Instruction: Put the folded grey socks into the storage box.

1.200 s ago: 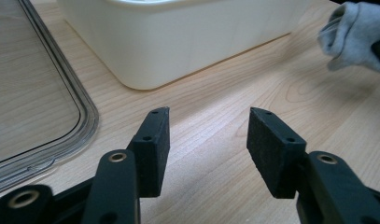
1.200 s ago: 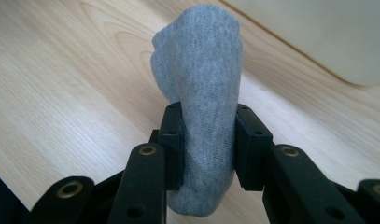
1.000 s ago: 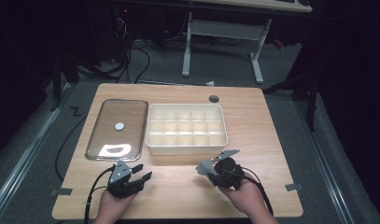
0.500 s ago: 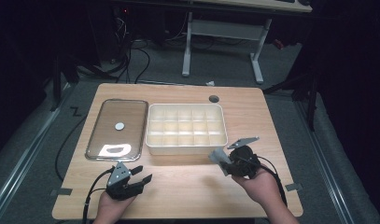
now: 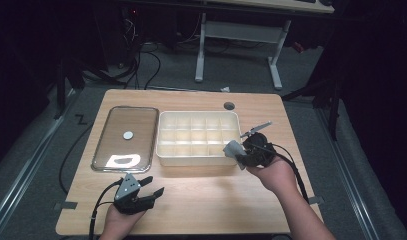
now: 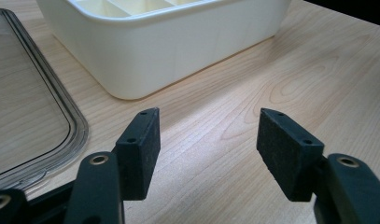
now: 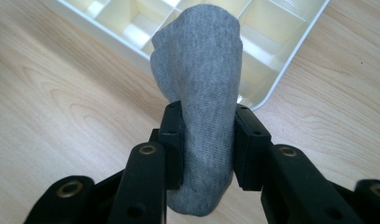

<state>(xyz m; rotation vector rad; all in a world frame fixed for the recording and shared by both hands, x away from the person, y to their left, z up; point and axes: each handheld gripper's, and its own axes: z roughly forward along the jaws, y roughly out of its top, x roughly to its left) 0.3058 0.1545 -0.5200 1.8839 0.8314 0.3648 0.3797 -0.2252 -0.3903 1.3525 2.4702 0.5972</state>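
Right gripper view, grey sock (image 7: 197,93) clamped between jaws, above divided box (image 7: 271,42)

Between my right jaws: grey knit cloth (image 7: 200,93), soft, fuzzy, matt, fine ribbed weave visible. My right gripper (image 7: 207,149) had matt black plastic arms with brass-coloured rivets; the pads (image 7: 172,140) looked like dull, slightly grainy foam or rubber. Same finish on my left gripper (image 6: 208,140), pads (image 6: 285,154) rough-textured and non-reflective. Under both jaws the table (image 6: 253,84) was light wood-grain, smooth, low satin sheen. Ahead of my left jaws, the divided bin (image 6: 169,42) was cream plastic, smooth, semi-gloss. To their left, the lid (image 6: 33,112) was clear plastic, glossy, with a ridged rim that caught glare.
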